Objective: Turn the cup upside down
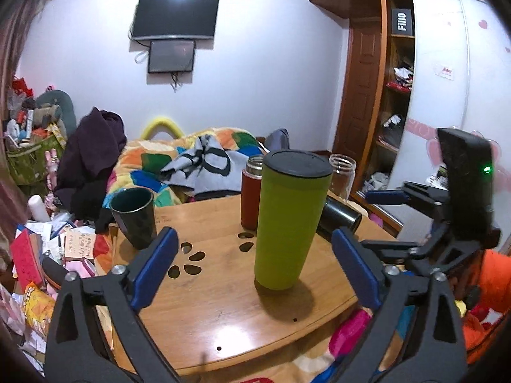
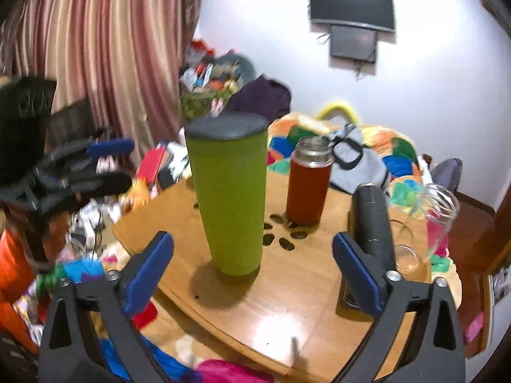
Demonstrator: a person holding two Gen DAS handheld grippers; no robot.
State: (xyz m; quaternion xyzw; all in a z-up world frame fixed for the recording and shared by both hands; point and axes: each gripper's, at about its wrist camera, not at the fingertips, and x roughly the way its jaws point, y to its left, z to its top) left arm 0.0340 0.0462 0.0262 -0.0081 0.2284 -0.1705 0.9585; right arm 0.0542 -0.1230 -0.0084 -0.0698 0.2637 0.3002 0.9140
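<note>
A tall green cup (image 1: 289,220) with a dark end on top stands upright on the wooden table (image 1: 223,312); it also shows in the right wrist view (image 2: 231,198). My left gripper (image 1: 255,268) is open and empty, its blue pads (image 1: 153,265) apart in front of the cup. My right gripper (image 2: 255,268) is open and empty too, just in front of the cup. The right gripper shows at the right in the left wrist view (image 1: 392,198). The left gripper shows at the left in the right wrist view (image 2: 108,162).
A dark green mug (image 1: 134,217) stands at the table's left. A red flask (image 2: 308,182), a black cylinder lying on its side (image 2: 372,223), a clear jar (image 2: 442,210) and a glass (image 2: 408,255) are behind and right. Bedding and clutter surround the table.
</note>
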